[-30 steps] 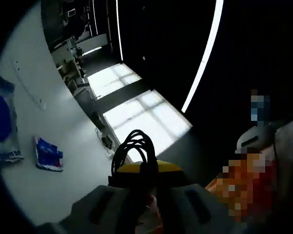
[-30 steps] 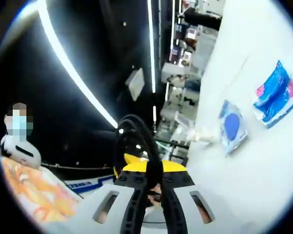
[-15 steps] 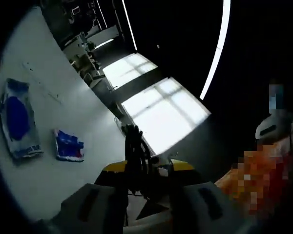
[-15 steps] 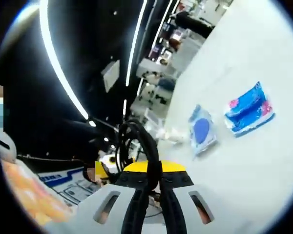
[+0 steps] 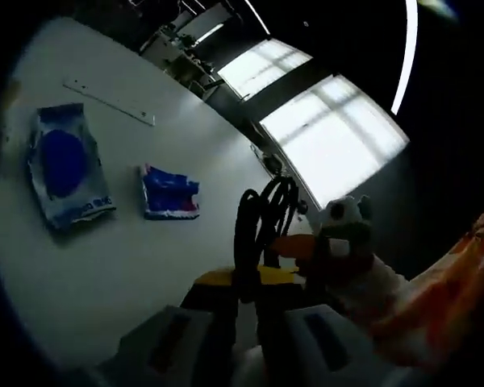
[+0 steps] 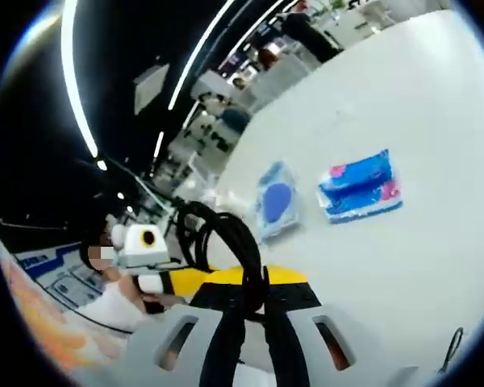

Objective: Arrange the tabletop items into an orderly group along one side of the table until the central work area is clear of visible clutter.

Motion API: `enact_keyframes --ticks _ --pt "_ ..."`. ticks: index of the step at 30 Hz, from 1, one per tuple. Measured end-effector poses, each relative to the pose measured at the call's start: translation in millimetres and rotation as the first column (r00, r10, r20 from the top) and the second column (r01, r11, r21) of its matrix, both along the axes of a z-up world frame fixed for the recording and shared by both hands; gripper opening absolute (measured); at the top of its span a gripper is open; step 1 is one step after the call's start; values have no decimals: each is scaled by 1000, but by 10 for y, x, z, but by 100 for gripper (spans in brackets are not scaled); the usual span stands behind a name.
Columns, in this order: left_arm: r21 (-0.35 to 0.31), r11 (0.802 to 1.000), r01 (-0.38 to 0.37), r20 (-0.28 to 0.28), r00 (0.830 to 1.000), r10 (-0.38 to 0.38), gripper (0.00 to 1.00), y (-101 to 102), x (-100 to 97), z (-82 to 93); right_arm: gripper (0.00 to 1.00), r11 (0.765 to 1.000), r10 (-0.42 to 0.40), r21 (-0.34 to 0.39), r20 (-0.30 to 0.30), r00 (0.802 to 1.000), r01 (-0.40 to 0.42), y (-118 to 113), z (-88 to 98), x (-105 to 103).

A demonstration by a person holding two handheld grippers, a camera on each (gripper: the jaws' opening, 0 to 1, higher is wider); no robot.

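With each gripper [image 5: 242,322] [image 6: 246,334] pinching the black cable coil [image 5: 262,218], it seems best set down flat beside the blue packets [image 5: 169,192] on the tabletop [image 5: 129,266].

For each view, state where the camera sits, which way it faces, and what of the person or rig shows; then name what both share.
Left gripper view: rides the left claw, tilted, facing across the white table; the jaws pinch a black cable coil; the other gripper enters from the right.
Right gripper view: rides the right claw, rolled, facing the table toward a background room; its jaws also pinch the coil.
Shared: coil, blue-oval packet, blue-and-pink tissue pack.
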State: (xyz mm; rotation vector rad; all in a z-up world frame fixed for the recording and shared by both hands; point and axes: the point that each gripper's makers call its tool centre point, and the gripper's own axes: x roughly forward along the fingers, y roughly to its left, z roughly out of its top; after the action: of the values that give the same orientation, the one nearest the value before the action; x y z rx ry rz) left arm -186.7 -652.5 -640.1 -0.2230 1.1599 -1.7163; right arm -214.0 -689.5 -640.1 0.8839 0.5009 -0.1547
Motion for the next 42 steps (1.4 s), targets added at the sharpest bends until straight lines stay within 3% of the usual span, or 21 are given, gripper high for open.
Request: enact_keyframes --ticks 12,23,32,34,42 --pt "170 985 -10 3 1000 9 4 -186 -77 -525 4 999 -37 23 -174 984 41 -187 -576 -182" --pt "284 958 -41 2 999 42 4 -436 -39 -863 7 998 -58 -3 -280 958 60 -442 -966 -224" --pt "335 940 -70 4 997 73 4 -455 52 -1016 10 999 -18 -38 -315 949 6 -446 -1092 -181" --pt "344 936 -76 16 997 75 4 -447 65 -1036 10 996 -1 -86 -338 941 -29 -482 -1126 -202" --pt "378 921 -91 12 996 93 4 -479 97 -1131 4 998 -23 -64 -336 942 2 -564 -1197 -203"
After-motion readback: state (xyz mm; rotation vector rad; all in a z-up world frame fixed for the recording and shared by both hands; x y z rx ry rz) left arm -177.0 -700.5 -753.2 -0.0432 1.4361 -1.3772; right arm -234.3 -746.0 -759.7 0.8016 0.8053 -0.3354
